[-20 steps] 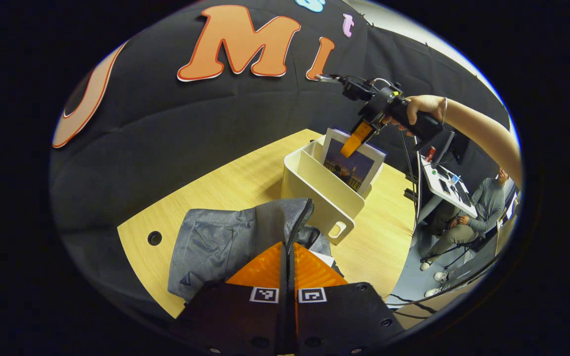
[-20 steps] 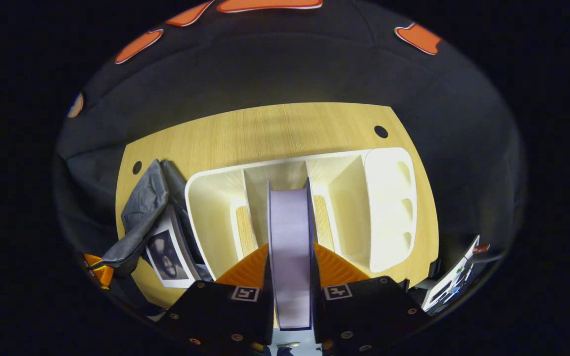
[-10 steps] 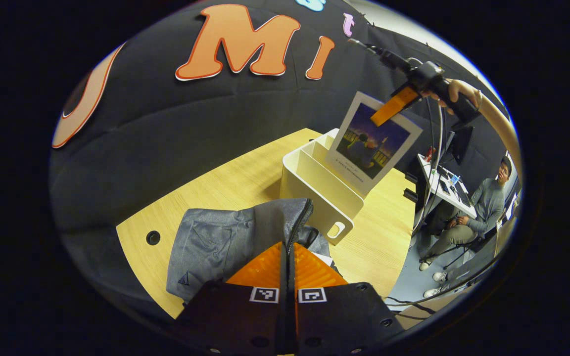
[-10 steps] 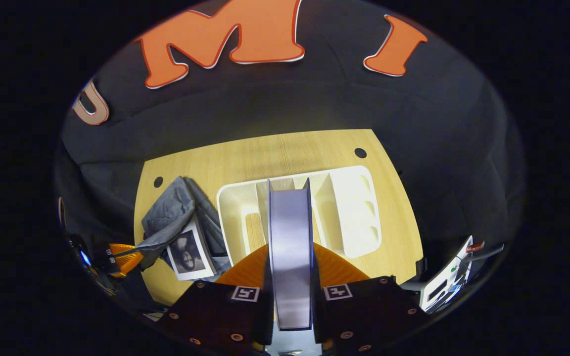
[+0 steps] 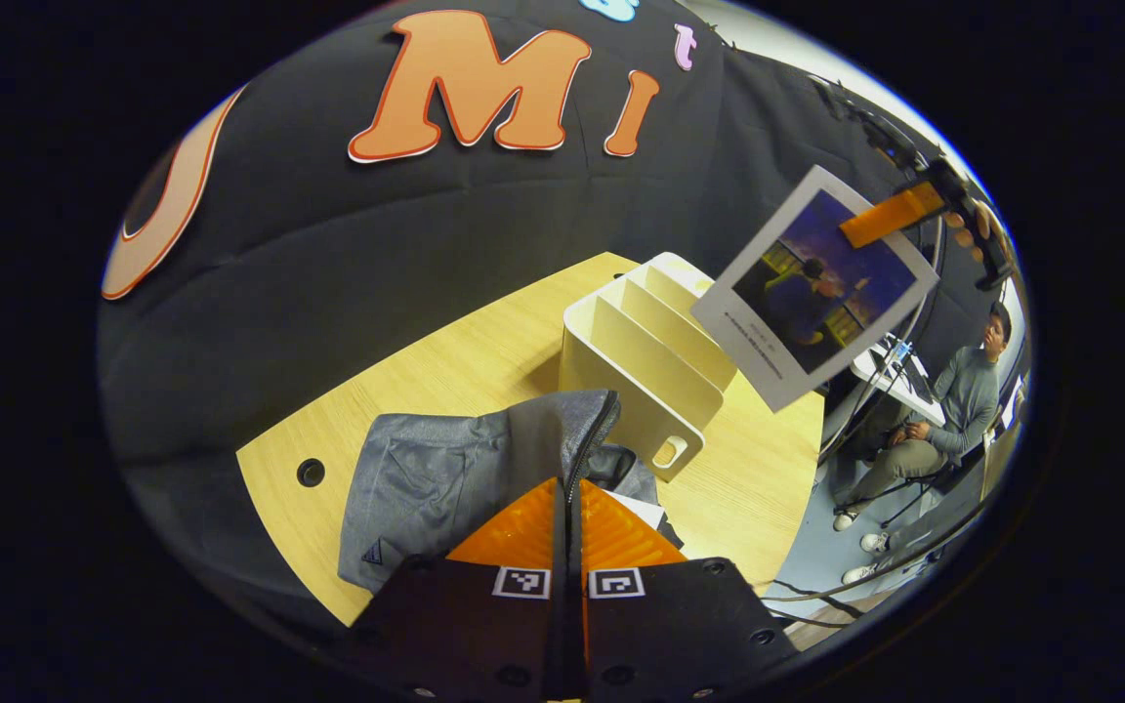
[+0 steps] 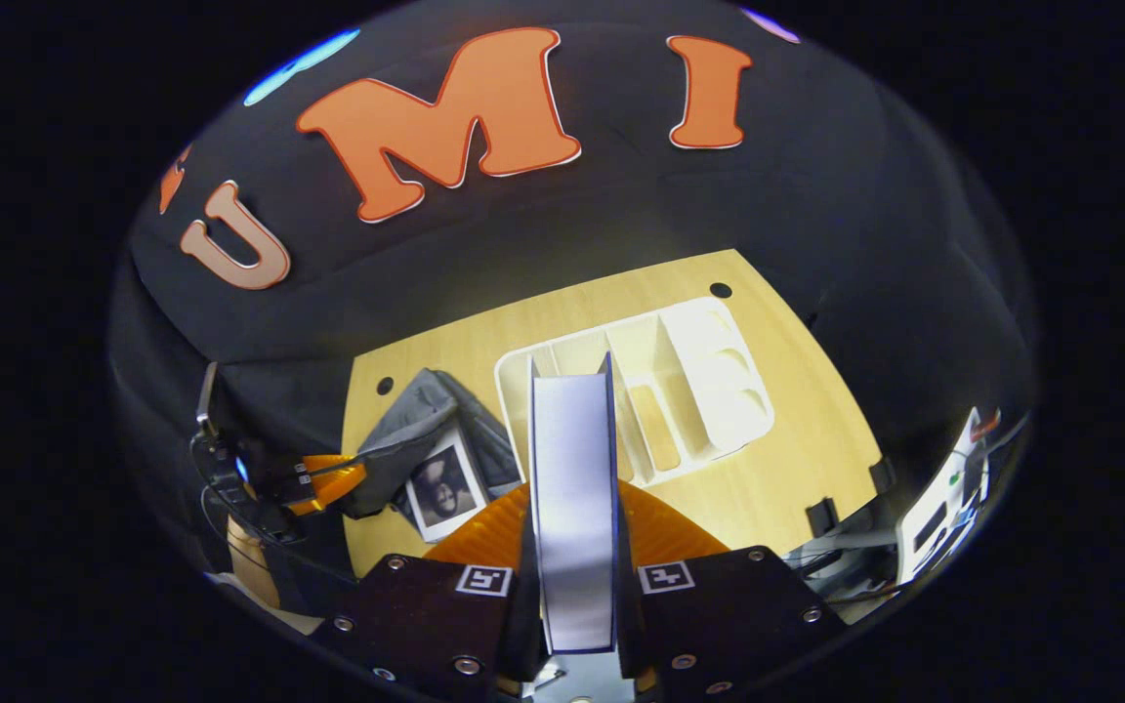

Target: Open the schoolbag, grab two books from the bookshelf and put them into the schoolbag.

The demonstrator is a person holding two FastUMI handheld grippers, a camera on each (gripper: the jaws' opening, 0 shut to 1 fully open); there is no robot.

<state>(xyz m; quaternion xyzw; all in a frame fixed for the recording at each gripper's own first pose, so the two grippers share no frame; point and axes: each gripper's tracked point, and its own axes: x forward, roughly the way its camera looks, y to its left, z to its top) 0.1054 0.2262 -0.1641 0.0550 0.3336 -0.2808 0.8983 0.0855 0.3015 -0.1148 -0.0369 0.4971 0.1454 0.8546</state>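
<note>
Right gripper view: lifted book (image 6: 572,508) clear of shelf (image 6: 689,391) below, firmly clamped; carried next toward bag (image 6: 406,439); left gripper (image 5: 567,508) clenched on bag flap.

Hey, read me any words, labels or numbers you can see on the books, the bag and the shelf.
Held book: one line of print under the cover picture, too small to read.
Schoolbag: a small triangular badge, no readable words.
Book in the bag: nothing legible.
Bookshelf: no text.
</note>
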